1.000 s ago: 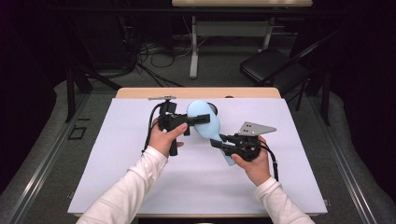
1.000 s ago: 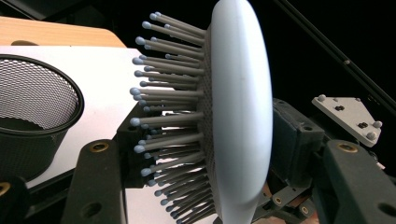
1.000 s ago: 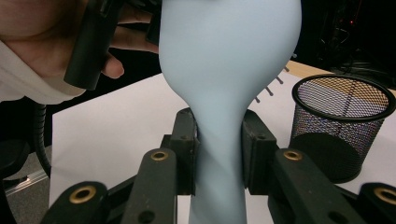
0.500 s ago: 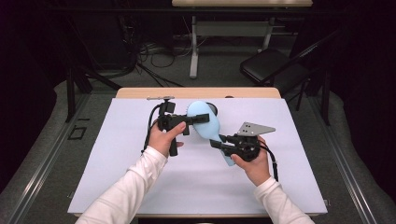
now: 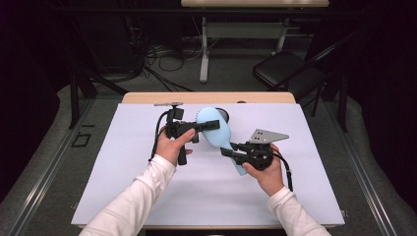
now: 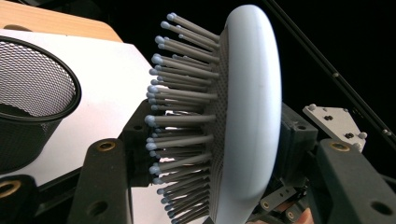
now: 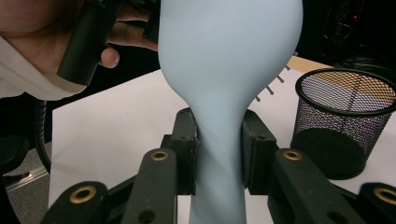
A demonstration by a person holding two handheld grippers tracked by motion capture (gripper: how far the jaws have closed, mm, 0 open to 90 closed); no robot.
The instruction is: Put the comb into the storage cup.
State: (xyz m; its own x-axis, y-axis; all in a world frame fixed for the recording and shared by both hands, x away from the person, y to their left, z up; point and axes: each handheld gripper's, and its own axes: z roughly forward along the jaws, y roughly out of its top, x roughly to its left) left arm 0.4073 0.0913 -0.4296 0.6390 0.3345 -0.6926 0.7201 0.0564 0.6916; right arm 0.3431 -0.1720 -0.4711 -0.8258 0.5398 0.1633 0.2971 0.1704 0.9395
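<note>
A light blue hairbrush point(image 5: 220, 133) with grey bristles is held above the table between both grippers. My right gripper point(image 5: 229, 150) is shut on its narrow handle point(image 7: 219, 154), one pad pressing on each side. My left gripper point(image 5: 211, 126) comes in from the left at the brush head point(image 6: 247, 116). Its jaws have just been closing, and now one pad meets the bristle tips point(image 6: 154, 121) while the other sits against the smooth back. The brush head stands on edge, with its bristles turned away from me.
A black mesh cup point(image 7: 343, 121) stands at the table's far edge, just behind the brush point(image 5: 226, 114). The white sheet point(image 5: 123, 172) covers the tabletop, with open room at left, right and front. A dark chair point(image 5: 285, 73) and desk legs stand on the floor beyond.
</note>
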